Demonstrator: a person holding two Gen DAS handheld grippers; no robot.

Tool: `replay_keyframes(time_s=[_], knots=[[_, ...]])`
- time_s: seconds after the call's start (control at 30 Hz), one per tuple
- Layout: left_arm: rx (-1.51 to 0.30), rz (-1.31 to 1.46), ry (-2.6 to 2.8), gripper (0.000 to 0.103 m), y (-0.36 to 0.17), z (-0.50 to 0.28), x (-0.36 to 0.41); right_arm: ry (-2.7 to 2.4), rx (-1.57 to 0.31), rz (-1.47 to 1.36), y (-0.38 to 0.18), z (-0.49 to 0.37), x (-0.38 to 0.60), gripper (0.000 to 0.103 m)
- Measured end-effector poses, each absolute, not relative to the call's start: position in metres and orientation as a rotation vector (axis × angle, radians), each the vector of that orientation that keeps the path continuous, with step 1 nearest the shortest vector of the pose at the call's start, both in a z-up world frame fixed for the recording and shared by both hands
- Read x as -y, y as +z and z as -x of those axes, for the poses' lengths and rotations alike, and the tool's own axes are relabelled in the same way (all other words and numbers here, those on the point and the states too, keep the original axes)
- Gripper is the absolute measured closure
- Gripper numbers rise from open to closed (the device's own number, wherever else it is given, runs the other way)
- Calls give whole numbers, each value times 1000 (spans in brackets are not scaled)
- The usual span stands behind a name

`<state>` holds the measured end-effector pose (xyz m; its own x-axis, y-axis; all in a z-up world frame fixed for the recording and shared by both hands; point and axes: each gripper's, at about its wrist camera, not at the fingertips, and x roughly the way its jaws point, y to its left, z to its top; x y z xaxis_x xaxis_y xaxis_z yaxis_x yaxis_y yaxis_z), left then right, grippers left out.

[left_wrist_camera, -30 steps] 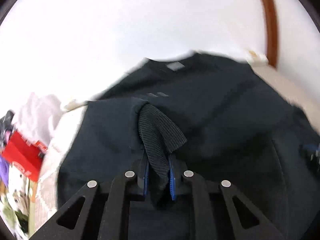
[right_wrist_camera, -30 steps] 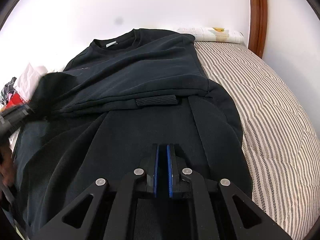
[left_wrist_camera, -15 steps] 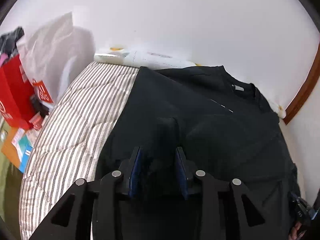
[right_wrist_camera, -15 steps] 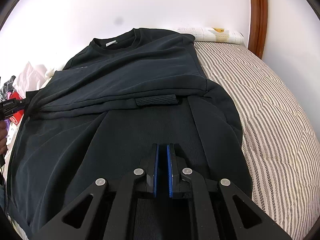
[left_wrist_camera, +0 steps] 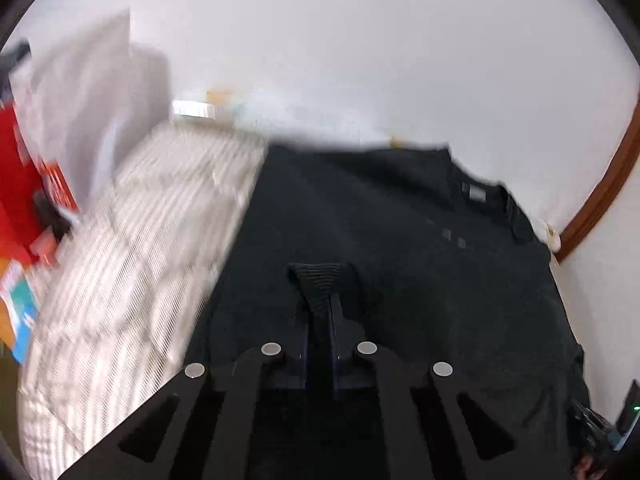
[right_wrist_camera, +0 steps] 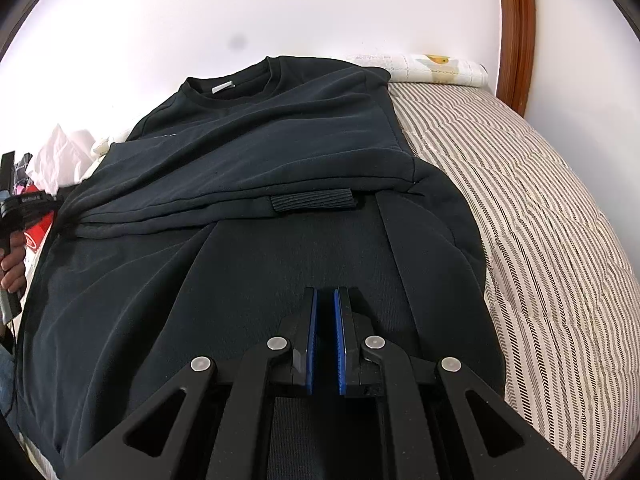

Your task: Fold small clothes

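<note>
A black sweatshirt (right_wrist_camera: 256, 148) lies face up on the striped bed, neck toward the wall. One sleeve is folded across the chest, and its ribbed cuff (right_wrist_camera: 314, 202) lies flat. In the blurred left wrist view my left gripper (left_wrist_camera: 320, 304) is closing at the shirt's left side. A second ribbed cuff (left_wrist_camera: 320, 280) is pinched between its pads. The right wrist view shows that gripper (right_wrist_camera: 56, 206) at the far left, held by a hand (right_wrist_camera: 12, 268). My right gripper (right_wrist_camera: 326, 300) hovers shut over the lower front, with no cloth seen between its pads.
The striped quilt (right_wrist_camera: 540, 220) spreads to the right of the shirt. A rolled white cloth (right_wrist_camera: 432, 66) lies by the wall, and a brown wooden frame (right_wrist_camera: 516, 32) stands behind it. A red bag (left_wrist_camera: 20, 184), a white bag (left_wrist_camera: 80, 92) and loose clothes (right_wrist_camera: 60, 152) crowd the left side.
The left gripper swung to the shirt's left side, opened its jaws, then closed again on a ribbed cuff. The right gripper kept still and stayed shut.
</note>
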<state>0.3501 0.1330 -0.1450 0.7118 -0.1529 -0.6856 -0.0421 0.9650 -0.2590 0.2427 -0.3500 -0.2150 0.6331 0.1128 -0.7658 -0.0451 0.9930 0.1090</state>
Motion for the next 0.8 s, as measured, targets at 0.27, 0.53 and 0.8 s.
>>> replay_keyframes(time_s=[0.27, 0.53, 0.8], knots=[[-824, 164, 69, 94, -158, -363, -125, 91, -881, -86, -215, -242, 350, 94], [-824, 134, 104, 78, -148, -334, -121, 86, -883, -65, -214, -241, 346, 91], [-756, 65, 108, 78, -120, -276, -103, 114, -882, -36, -212, -240, 340, 75]])
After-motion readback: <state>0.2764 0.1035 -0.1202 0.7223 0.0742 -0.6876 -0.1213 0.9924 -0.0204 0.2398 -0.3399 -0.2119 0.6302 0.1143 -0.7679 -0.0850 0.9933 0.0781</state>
